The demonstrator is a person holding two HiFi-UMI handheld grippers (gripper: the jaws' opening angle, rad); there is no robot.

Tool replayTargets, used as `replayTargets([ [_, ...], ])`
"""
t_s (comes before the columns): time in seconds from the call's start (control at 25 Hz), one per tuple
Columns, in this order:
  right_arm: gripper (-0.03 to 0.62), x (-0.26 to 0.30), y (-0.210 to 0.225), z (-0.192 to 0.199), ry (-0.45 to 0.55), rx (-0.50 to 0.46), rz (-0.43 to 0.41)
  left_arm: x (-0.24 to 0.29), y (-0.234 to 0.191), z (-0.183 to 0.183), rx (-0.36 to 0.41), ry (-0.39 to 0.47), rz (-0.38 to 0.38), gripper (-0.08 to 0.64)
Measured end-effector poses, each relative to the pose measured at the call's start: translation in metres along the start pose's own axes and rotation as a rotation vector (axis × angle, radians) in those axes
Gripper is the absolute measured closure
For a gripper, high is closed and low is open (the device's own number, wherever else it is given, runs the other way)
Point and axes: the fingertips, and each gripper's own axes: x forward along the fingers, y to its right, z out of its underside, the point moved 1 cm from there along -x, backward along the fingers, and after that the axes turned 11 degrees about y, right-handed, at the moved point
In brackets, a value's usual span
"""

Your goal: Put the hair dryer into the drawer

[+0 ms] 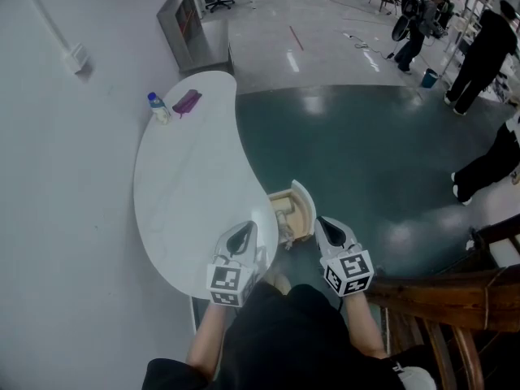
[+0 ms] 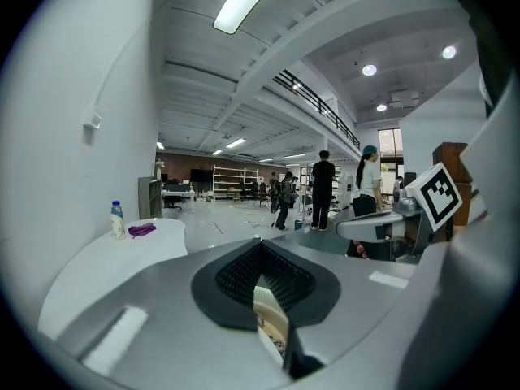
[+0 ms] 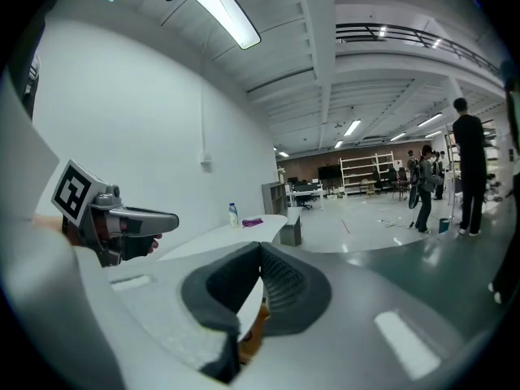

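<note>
The purple hair dryer (image 1: 187, 102) lies at the far end of the white curved table (image 1: 187, 193), beside a small bottle (image 1: 158, 108). An open wooden drawer (image 1: 294, 210) with a white front sticks out of the table's near right edge. My left gripper (image 1: 241, 236) hovers over the table's near end, shut and empty. My right gripper (image 1: 325, 226) hangs just right of the drawer, also shut and empty. The left gripper view shows the hair dryer (image 2: 142, 229) far off, beyond the left gripper (image 2: 260, 246). It shows small in the right gripper view too (image 3: 253, 222), past the right gripper (image 3: 260, 249).
A grey cabinet (image 1: 191, 27) stands past the table's far end. Dark wooden furniture (image 1: 455, 299) is close at my right. Several people (image 1: 487, 47) stand at the far right on the green floor, near a blue bucket (image 1: 429, 77).
</note>
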Motion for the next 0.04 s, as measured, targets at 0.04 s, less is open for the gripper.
replayTargets([
  [0.04, 0.588, -0.0002, -0.0006, -0.0005, 0.001, 0.0, -0.001, -0.0005, 0.0001, 0.0, -0.001, 0.0, 0.0, 0.554],
])
